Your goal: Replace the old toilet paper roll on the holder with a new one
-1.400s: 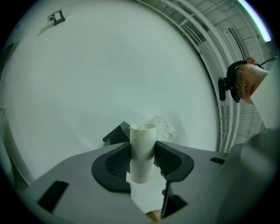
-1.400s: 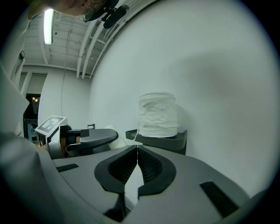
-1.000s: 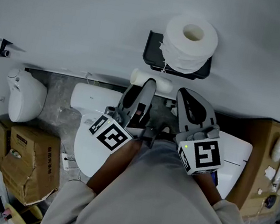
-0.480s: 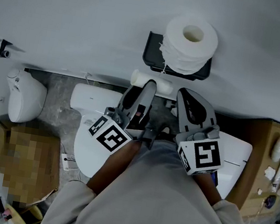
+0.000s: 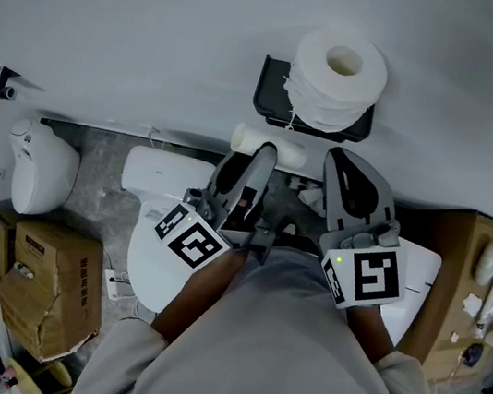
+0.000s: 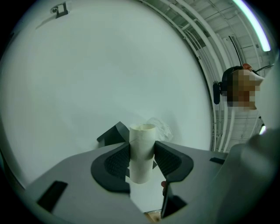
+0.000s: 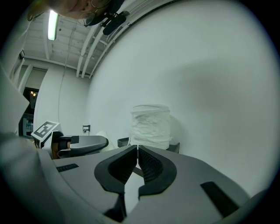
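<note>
Hardly anything is different from a second ago. The full toilet paper roll (image 5: 337,80) stands on end on the black holder (image 5: 267,101) on the wall exactly as it did, its hole facing up, and nothing touches it. Just below the holder, the left gripper (image 5: 249,169) has not budged. Its tongs are pinching the bare cardboard core (image 6: 141,148) across its middle, both pads flat against the tube, which sticks out past them towards the wall. The only shift I can make out is in the right gripper (image 7: 137,155), below the holder and a little to its right. It has edged slightly sideways, away from the left one, with its tongs pressed together on nothing and the roll straight ahead of them, clear of the tips. From where I stand, that stillness looks like the end of the swap rather than the middle of it: the fresh roll is in place and let go, and the spent core is off the holder and in hand. By my reckoning, all that remains is to carry the core away from the holder and get rid of it. I cannot see a bin anywhere below, only the toilet (image 5: 158,251).
</note>
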`<state>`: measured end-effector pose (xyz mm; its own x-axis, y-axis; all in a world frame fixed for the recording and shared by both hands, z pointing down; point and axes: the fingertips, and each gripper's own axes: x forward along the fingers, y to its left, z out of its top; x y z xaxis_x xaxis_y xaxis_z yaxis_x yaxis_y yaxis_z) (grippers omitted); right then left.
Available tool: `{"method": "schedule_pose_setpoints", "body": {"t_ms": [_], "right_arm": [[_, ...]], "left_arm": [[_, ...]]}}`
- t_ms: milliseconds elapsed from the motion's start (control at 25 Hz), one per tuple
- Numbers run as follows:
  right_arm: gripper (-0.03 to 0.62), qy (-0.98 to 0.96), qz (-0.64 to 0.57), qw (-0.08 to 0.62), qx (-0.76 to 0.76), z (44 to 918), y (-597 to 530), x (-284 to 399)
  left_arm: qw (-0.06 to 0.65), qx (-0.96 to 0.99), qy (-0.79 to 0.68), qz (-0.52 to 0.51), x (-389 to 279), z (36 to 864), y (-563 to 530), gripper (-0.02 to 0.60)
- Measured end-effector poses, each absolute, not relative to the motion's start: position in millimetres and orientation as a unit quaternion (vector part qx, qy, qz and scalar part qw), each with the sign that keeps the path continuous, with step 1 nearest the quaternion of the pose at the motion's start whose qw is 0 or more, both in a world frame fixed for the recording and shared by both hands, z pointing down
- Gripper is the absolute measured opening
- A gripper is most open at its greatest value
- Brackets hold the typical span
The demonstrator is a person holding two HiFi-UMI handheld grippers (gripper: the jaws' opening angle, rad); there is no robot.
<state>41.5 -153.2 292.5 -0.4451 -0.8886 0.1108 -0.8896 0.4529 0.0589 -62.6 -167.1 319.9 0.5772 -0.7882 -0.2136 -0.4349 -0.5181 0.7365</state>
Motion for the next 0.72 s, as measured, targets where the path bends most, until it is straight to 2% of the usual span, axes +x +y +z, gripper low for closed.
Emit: {"method": "schedule_pose_setpoints", "body": {"t_ms": [320, 400, 440, 560, 720], "right_arm": [[0.020, -0.837, -0.027, 0.061, 0.542, 269, -163, 48], [0.040, -0.834, -0.031, 0.056, 0.548, 264, -165, 49], [0.065, -0.833, -0.032, 0.053, 0.550, 261, -167, 49], [0.205, -0.827, -0.035, 0.041, 0.559, 254, -171, 50], [0.298, -0.812, -0.041, 0.030, 0.581, 247, -183, 55]], "left_arm": [[0.330, 0.825, -0.366, -0.278, -66, 322, -167, 0.170], [0.331, 0.824, -0.365, -0.279, -67, 322, -167, 0.170], [0.332, 0.825, -0.364, -0.278, -67, 322, -167, 0.170], [0.334, 0.825, -0.362, -0.278, -66, 323, -168, 0.170], [0.344, 0.821, -0.356, -0.284, -66, 325, -170, 0.170]]}}
